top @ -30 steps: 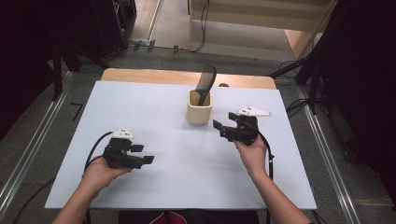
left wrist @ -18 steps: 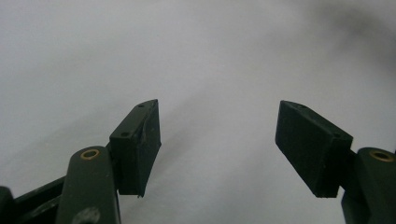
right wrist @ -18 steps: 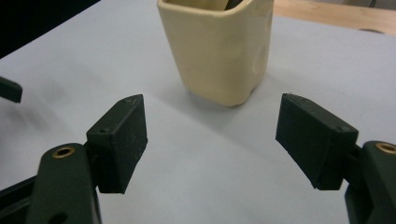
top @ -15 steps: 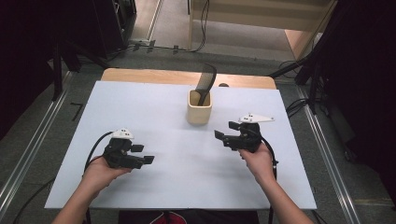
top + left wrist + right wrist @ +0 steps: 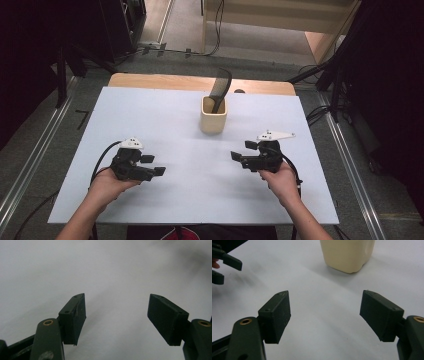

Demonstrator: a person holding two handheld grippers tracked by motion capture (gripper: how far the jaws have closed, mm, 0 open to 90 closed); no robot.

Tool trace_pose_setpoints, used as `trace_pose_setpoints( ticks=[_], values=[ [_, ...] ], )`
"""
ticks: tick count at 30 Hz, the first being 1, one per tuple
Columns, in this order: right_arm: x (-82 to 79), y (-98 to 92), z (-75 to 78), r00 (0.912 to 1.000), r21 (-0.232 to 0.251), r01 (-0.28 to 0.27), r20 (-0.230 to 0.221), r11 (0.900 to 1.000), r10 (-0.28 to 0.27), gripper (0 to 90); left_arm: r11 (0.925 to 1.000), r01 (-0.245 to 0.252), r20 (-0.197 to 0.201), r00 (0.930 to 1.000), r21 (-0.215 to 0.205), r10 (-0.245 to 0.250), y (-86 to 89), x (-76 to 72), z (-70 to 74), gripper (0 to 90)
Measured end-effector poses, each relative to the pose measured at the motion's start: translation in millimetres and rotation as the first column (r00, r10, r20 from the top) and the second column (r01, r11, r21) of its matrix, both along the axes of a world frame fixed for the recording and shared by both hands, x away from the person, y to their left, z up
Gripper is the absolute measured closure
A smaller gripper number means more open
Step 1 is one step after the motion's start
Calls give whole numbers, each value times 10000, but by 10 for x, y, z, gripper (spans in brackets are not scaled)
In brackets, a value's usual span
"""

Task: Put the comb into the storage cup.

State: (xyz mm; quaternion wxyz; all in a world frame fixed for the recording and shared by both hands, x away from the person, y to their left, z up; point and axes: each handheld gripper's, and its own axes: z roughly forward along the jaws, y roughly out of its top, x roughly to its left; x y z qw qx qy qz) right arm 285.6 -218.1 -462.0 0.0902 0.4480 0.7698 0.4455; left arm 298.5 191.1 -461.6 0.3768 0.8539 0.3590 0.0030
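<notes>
Where the white table [image 5: 165, 120] lies, a cream cup [image 5: 213, 114] with dark utensil [image 5: 220, 87]; both hand-held grippers gaping, empty.

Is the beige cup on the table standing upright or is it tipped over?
Upright. In the high view the beige cup stands on its base on the white table, mouth facing up, with a black utensil sticking out of it.

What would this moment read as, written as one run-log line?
left hand-held gripper: open, empty | right hand-held gripper: open, empty | cream holder: upright on white table, black comb inside, untouched
</notes>
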Motion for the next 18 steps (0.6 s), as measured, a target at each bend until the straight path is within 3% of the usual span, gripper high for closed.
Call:
trace_pose_setpoints(
  ticks=[12, 18],
  values=[
    [-159, -187, -44, 9991, 128, -250, -340, 9996, 255, 228, 9995, 94, -147, 9998, -290, -98, -4, -6, -5, 323],
    [-235, -269, -74, 9982, 96, -238, -544, 9997, 243, 227, 9996, 134, -142, 9998, -242, -137, -16, -17, -3, 322]
  ],
)
